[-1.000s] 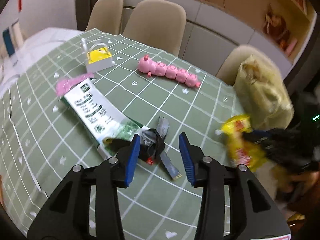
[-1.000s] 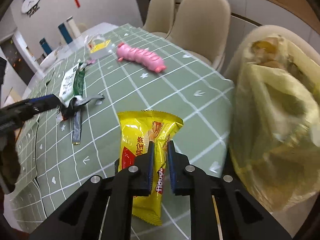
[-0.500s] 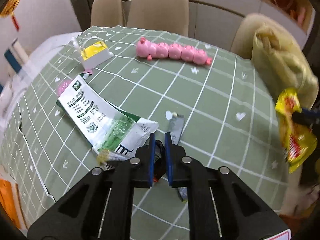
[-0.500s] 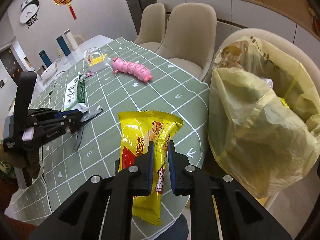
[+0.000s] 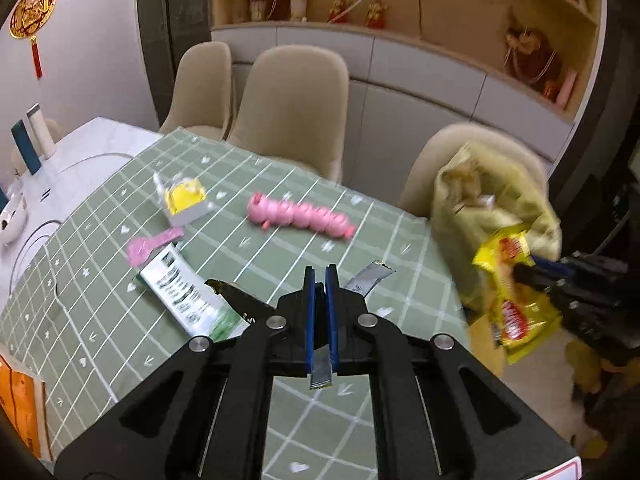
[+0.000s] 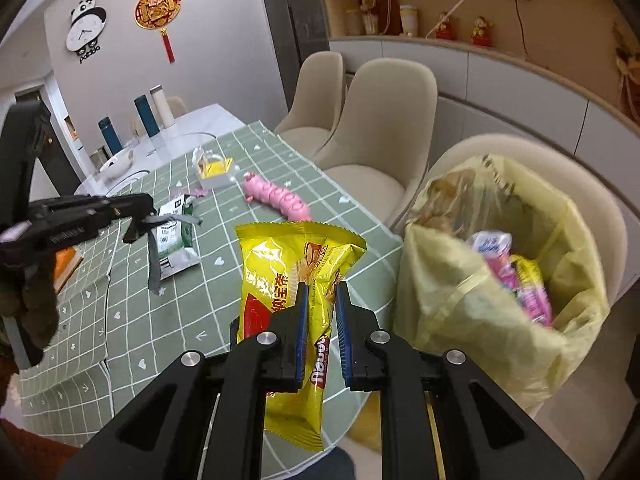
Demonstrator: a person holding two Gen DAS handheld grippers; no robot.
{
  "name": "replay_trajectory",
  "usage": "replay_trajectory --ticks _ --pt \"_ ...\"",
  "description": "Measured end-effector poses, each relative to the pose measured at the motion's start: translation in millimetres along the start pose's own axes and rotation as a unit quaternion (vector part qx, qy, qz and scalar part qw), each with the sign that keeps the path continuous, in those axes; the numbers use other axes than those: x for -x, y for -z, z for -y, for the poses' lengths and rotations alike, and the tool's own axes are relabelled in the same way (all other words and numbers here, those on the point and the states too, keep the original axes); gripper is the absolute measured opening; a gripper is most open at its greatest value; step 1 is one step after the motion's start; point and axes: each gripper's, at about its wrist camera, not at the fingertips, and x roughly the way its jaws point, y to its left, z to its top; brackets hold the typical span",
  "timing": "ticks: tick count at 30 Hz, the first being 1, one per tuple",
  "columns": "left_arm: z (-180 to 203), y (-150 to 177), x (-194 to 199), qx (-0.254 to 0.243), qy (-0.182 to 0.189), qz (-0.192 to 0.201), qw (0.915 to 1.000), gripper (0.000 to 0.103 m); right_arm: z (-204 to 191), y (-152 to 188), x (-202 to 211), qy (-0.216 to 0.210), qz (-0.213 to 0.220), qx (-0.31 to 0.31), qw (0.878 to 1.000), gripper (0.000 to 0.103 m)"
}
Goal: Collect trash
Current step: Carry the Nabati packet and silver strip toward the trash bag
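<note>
My left gripper (image 5: 320,276) is shut on a grey silver wrapper strip (image 5: 370,276), lifted above the green checked table (image 5: 280,256); it also shows in the right wrist view (image 6: 144,216) with the strip (image 6: 154,260) hanging down. My right gripper (image 6: 321,292) is shut on a yellow snack packet (image 6: 296,272), held left of the open yellow trash bag (image 6: 480,280) on a chair. The packet (image 5: 512,300) and the bag (image 5: 492,208) show at the right of the left wrist view. A green-white packet (image 5: 188,300) lies on the table.
A pink caterpillar toy (image 5: 300,218), a white box with yellow contents (image 5: 184,200) and a pink wrapper (image 5: 154,244) lie on the table. Beige chairs (image 5: 292,104) stand behind it. Bottles (image 6: 148,116) and a bowl (image 6: 116,160) stand at the far end.
My left gripper closed on the grey wrapper strip and lifted it off the table. My right gripper carried the yellow packet up and toward the trash bag.
</note>
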Motion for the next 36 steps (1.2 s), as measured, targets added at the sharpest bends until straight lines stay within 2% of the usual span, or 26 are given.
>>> replay_trajectory --ticks 4,11,17,22,25,30,36 --pt "21.6 -24.8 17.4 -0.010 0.005 0.034 0.9994 0.005 12.4 -15.3 17.2 0.013 0.022 0.005 1.000 0.014" --pt "75.0 -77.3 37.5 -0.037 0.036 0.089 0.9947 0.005 49.0 -48.5 60.5 0.054 0.077 0.010 0.995 0.014" --pt "122.3 -103.1 25.8 -0.058 0.074 0.099 0.9907 0.005 98.2 -62.0 85.6 0.111 0.099 -0.002 0.989 0.014" --pt "159.9 -115.5 -3.2 -0.072 0.113 0.084 0.9874 0.005 138.7 -61.1 94.4 0.146 0.098 -0.025 0.984 0.014" --pt "178.5 -121.6 -30.7 -0.070 0.147 0.062 0.9847 0.005 159.2 -55.5 93.5 0.162 0.090 -0.042 0.982 0.014" --pt "197.0 -126.1 -74.2 -0.058 0.183 0.022 0.9813 0.005 182.6 -43.1 83.8 0.180 0.067 -0.056 0.980 0.014" --pt "211.7 -117.9 -121.2 -0.053 0.186 -0.025 0.9808 0.005 207.4 -33.9 68.7 0.182 0.049 -0.081 0.979 0.014"
